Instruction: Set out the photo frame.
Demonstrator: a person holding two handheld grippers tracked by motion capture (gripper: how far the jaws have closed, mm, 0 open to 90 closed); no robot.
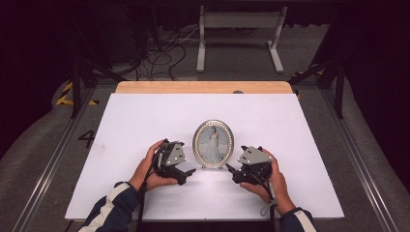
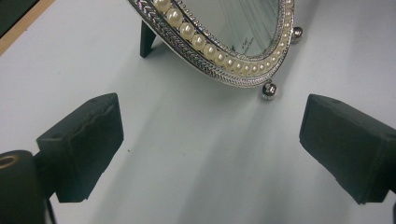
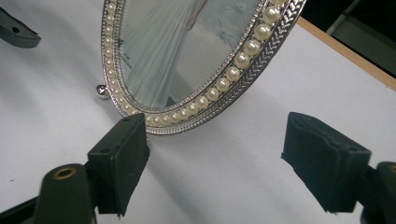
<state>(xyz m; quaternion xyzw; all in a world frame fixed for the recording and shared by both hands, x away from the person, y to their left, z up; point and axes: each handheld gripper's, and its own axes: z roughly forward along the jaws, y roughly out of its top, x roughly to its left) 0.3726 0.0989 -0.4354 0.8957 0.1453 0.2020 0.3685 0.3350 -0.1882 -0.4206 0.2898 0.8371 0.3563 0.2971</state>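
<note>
An oval silver picture frame [image 1: 212, 143] rimmed with pearls stands upright on the white table top [image 1: 140, 121], holding a photo of a figure in a long pale dress. My left gripper [image 1: 190, 173] sits just left of the frame's base, my right gripper [image 1: 229, 168] just right of it. In the left gripper view the left gripper [image 2: 210, 149] is open, and the frame's lower rim [image 2: 210, 51] with its small ball feet lies beyond the jaws. In the right gripper view the right gripper [image 3: 224, 163] is open, and the frame's edge [image 3: 224, 84] is just beyond the jaws and apart from them.
A wooden strip [image 1: 203, 87] runs along the table's far edge. Beyond it on the floor stand a white metal stand [image 1: 239, 34] and loose cables [image 1: 162, 53]. Metal rails [image 1: 358, 159] flank the table.
</note>
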